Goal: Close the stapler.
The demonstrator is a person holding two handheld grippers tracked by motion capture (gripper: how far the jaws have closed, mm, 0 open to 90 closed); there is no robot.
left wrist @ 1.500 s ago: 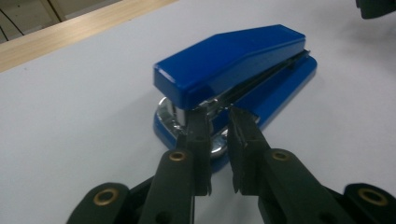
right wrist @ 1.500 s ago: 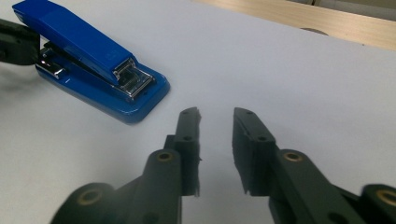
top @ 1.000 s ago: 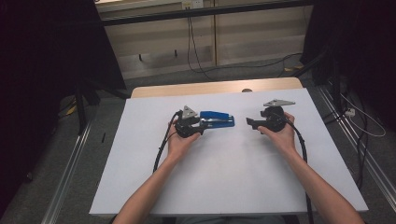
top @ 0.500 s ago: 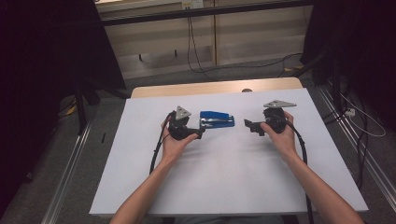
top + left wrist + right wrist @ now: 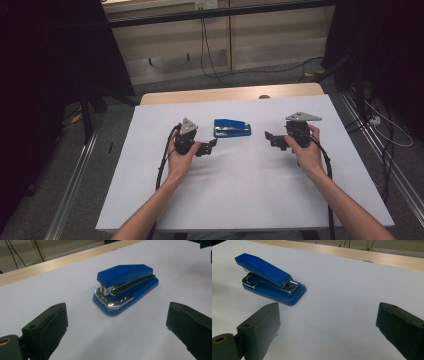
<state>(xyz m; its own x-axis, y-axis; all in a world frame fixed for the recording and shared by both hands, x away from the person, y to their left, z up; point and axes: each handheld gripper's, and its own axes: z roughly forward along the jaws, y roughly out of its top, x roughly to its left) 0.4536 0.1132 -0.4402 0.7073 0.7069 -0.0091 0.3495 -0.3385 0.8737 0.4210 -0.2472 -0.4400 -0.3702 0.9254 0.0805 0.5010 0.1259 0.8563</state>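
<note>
White tabletop (image 5: 240, 200); blue stapler (image 5: 232, 128) mid-sheet

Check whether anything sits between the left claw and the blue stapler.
Nothing visible does. Bare white table top lies between the open left claw and the stapler, which lies flat, apart from both pads.

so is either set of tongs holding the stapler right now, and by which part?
Nothing is held. The left tongs have just opened and stand clear of the blue stapler, which lies free on the white table. The right tongs are open too, apart from it.
</note>
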